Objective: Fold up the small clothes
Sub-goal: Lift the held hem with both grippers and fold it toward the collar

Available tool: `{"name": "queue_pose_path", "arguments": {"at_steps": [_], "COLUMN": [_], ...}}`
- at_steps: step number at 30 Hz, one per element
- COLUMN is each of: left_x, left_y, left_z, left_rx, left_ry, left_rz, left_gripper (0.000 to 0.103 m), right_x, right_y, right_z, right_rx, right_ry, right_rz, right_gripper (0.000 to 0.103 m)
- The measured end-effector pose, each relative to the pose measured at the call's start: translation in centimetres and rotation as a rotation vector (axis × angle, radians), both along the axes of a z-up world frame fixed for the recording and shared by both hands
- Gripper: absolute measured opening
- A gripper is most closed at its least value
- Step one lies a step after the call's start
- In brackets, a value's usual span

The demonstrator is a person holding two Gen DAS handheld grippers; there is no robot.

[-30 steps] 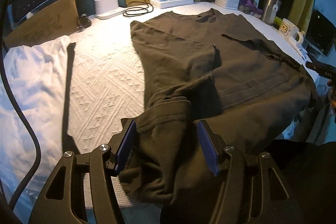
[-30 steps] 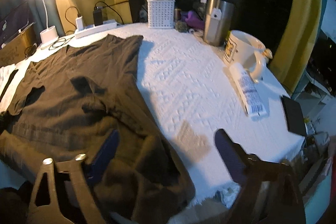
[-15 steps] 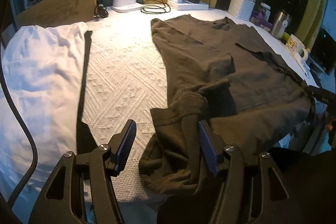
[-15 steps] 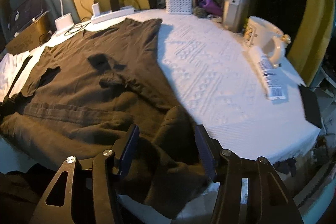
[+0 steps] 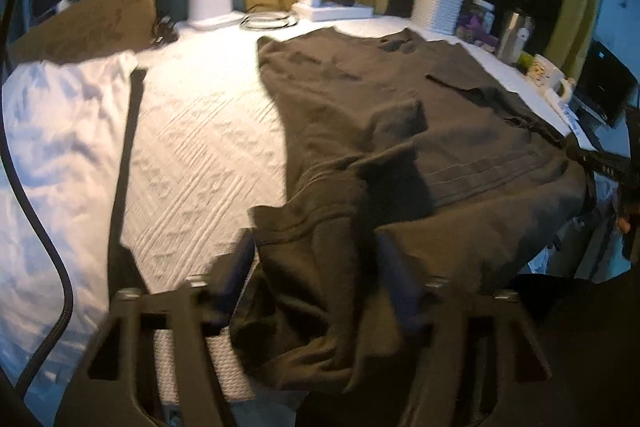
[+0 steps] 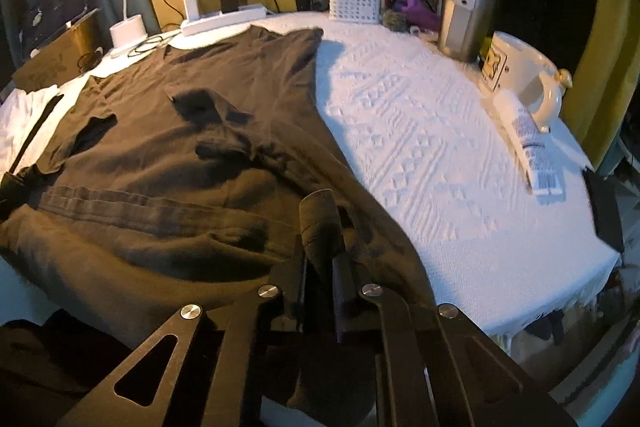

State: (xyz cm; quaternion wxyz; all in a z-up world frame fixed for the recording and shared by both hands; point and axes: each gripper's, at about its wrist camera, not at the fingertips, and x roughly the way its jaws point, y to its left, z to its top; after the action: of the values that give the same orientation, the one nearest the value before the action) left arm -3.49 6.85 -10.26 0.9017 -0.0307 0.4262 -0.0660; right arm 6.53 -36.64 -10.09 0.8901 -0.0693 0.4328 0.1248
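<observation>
Right wrist view shows the right gripper (image 6: 322,247) pressed together on a pinch of the dark shirt's (image 6: 168,155) near hem; a second ago its jaws stood wide over that corner. Across the white bedspread (image 6: 420,155), the left gripper (image 5: 316,275) is closing on the bunched sleeve, cloth between its fingers, though blur hides whether they press it yet. The shirt lies spread flat with its hem at the near edge. With both corners caught, lifting and folding it over looks possible.
</observation>
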Motion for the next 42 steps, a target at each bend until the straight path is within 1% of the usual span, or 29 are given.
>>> {"name": "queue_pose_path", "arguments": {"at_steps": [1,2,3,5,6,9,13,15,22,32,42], "left_x": [0.0,0.1,0.1,0.2,0.2,-0.2,-0.9,-1.0,-1.1,0.2,2.9], "left_y": [-0.2,-0.3,-0.5,-0.5,-0.5,-0.2,-0.1,-0.2,-0.5,-0.4,-0.5], "left_z": [0.1,0.2,0.2,0.1,0.1,0.8,3.3,4.1,6.8,8.8,10.7], "left_rx": [-0.001,-0.007,-0.012,-0.01,-0.009,-0.02,-0.03,-0.035,-0.022,-0.009,0.01], "left_ry": [-0.005,-0.011,-0.008,-0.002,-0.002,-0.021,-0.1,-0.124,-0.198,-0.251,-0.283], "left_rz": [-0.008,-0.015,-0.022,-0.022,-0.019,-0.006,-0.006,-0.009,-0.01,0.008,0.015], "left_gripper": [0.036,0.029,0.017,0.013,0.008,0.007,0.007,0.006,0.006,0.006,0.006], "right_x": [-0.1,-0.2,-0.3,-0.5,-0.5,-0.8,-1.2,-1.3,-1.4,0.0,2.7], "right_y": [0.0,-0.1,-0.2,-0.3,-0.5,-0.7,-0.9,-0.9,-1.4,-2.7,-2.3], "right_z": [0.5,0.9,1.4,2.2,2.5,3.5,5.1,5.7,7.4,10.4,12.0], "right_rx": [0.005,0.011,0.022,0.045,0.056,0.061,0.059,0.06,0.07,0.091,0.113], "right_ry": [-0.01,-0.02,-0.03,-0.044,-0.05,-0.078,-0.127,-0.145,-0.191,-0.265,-0.304], "right_rz": [0.006,0.01,0.014,0.017,0.017,0.013,0.012,0.012,0.009,-0.015,-0.023], "right_gripper": [0.009,0.009,0.009,0.009,0.009,0.008,0.008,0.007,0.007,0.007,0.007]}}
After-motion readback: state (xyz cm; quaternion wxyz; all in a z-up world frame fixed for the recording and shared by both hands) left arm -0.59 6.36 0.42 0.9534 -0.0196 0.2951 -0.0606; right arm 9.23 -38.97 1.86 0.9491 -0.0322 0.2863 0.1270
